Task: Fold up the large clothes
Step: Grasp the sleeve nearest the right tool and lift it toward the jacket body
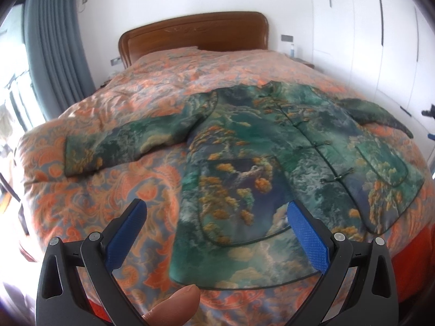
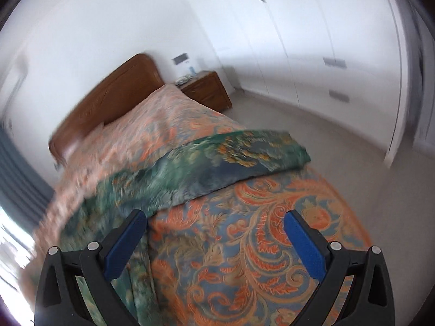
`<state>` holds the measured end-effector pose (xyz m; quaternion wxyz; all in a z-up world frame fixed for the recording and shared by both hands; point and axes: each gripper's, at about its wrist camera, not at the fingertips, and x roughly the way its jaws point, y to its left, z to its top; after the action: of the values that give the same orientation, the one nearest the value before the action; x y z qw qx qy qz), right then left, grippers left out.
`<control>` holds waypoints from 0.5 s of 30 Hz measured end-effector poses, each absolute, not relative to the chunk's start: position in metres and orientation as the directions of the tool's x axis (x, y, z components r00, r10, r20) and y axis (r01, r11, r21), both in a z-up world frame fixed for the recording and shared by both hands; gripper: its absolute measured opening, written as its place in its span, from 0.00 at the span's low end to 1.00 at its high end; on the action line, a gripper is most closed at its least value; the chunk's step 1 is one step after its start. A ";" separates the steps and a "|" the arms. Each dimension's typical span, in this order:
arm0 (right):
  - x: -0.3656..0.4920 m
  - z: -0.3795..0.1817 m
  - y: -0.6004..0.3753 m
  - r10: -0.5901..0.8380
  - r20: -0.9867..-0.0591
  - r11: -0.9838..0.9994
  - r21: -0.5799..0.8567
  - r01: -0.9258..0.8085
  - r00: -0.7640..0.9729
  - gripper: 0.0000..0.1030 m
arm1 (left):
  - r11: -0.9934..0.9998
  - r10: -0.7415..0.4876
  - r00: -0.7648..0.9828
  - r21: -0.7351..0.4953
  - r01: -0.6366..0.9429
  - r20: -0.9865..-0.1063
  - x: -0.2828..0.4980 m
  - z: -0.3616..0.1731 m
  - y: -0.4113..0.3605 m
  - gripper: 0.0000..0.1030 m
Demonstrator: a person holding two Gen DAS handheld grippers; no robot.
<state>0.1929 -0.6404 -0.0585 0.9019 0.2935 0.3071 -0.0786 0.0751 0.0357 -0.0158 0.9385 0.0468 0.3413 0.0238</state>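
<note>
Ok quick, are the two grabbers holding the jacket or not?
Left gripper: open, holding nothing, above the green jacket.
Right gripper: open, holding nothing, above the bedspread.

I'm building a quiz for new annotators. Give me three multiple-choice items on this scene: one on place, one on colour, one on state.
1. Where does the jacket lie?
A. on the bed
B. on the floor
C. on the nightstand

2. What colour are the pads of the left gripper?
A. red
B. blue
C. white

3. How does the jacket lie?
A. folded in half
B. rolled up
C. spread flat, sleeves out

Answers:
1 A: it rests on the orange-patterned bed cover.
2 B: both finger pads are blue on black arms.
3 C: its buttoned front faces up and both sleeves reach sideways, nothing folded yet.
</note>
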 end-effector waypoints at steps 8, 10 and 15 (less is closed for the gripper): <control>0.258 -0.134 -0.708 0.139 -0.534 0.488 0.770 0.412 0.834 0.94 | 0.991 0.095 0.748 0.131 -0.012 -0.656 0.095 -0.012 0.008 1.00; 0.273 -0.146 -0.716 0.130 -0.537 0.459 0.777 0.430 0.833 0.91 | 0.990 0.103 0.741 0.137 -0.015 -0.664 0.101 -0.014 0.003 1.00; 0.305 -0.183 -0.731 0.090 -0.567 0.343 0.790 0.509 0.819 0.81 | 0.989 0.112 0.711 0.145 -0.014 -0.694 0.115 -0.023 -0.008 1.00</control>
<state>0.3055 -0.7309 -0.1830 0.7742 0.5570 0.2686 -0.1352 0.1153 -0.0076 -0.0234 0.9227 0.0647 0.3786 0.0342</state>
